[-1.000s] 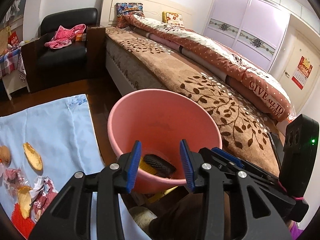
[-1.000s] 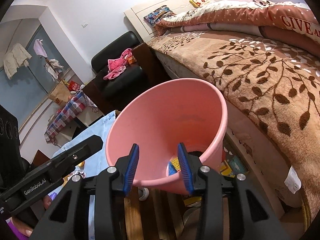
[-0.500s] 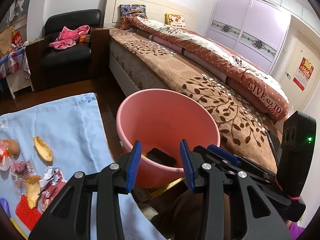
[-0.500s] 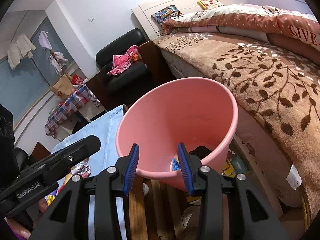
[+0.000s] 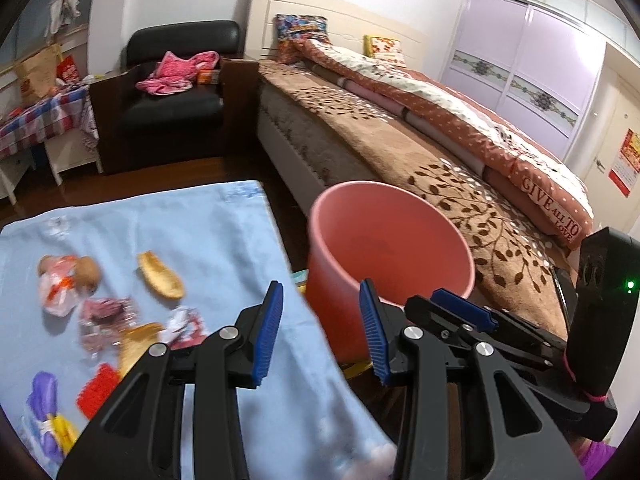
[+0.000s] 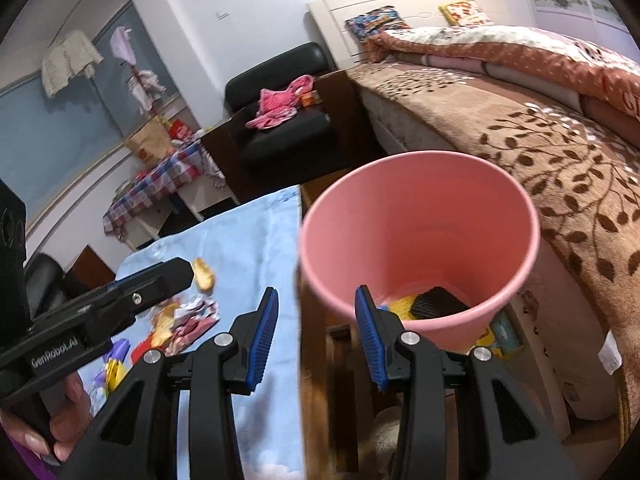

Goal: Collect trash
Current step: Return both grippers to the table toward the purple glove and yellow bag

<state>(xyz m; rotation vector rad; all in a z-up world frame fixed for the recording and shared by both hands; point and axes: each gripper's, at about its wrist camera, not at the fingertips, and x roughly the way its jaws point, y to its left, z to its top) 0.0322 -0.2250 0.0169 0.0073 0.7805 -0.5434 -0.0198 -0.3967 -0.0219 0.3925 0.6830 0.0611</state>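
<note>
Both grippers, left (image 5: 320,330) and right (image 6: 316,334), open and empty, have swung from over the bin (image 6: 420,236) toward the desk (image 5: 224,236). Trash (image 5: 160,276) lies there, next pickup likely.

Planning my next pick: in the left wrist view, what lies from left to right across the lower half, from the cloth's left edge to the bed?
purple wrapper → red ridged piece → orange peel → pink bin → bed's brown leaf-pattern cover

Pink bucket (image 6: 420,216), pale blue cloth (image 5: 208,232), leaf-patterned brown blanket (image 5: 400,148)
</note>
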